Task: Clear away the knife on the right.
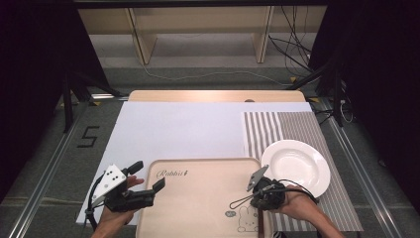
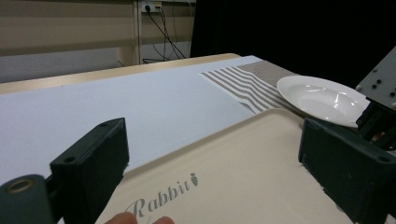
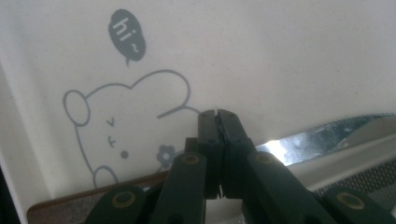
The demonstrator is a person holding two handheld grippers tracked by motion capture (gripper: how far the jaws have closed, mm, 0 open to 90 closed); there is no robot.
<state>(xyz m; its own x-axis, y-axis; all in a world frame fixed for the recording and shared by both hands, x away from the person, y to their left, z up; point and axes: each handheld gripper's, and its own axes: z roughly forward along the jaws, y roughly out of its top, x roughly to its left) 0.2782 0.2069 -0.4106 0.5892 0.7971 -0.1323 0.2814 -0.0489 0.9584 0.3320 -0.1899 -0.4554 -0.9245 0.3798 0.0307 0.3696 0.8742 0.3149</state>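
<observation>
left gripper (image 1: 148, 174) sits spread wide over the beige tray's (image 1: 198, 198) left edge, right gripper (image 3: 217, 113) pinched closed above the tray's rabbit drawing (image 3: 126, 126), white plate (image 1: 295, 166) on the striped mat (image 1: 277, 126) at the table's right edge

Beyond the far edge of the table (image 1: 213, 95) stands a pale wooden shelf unit (image 1: 198, 29) with upright panels, lit more brightly than its surroundings. The floor (image 1: 198, 74) beneath it is grey, and a thin white cable (image 1: 218, 75) snakes across it. Black cables (image 1: 292, 49) hang and tangle at the right, near dark stand legs (image 1: 327, 79). Black curtains (image 1: 39, 59) close off both sides. A metal rail (image 1: 44, 173) runs along the left, beside a number 5 (image 1: 88, 137) marked on the grey floor covering. In the left gripper view, a wall socket (image 2: 150, 7) holds plugged-in cables.
</observation>
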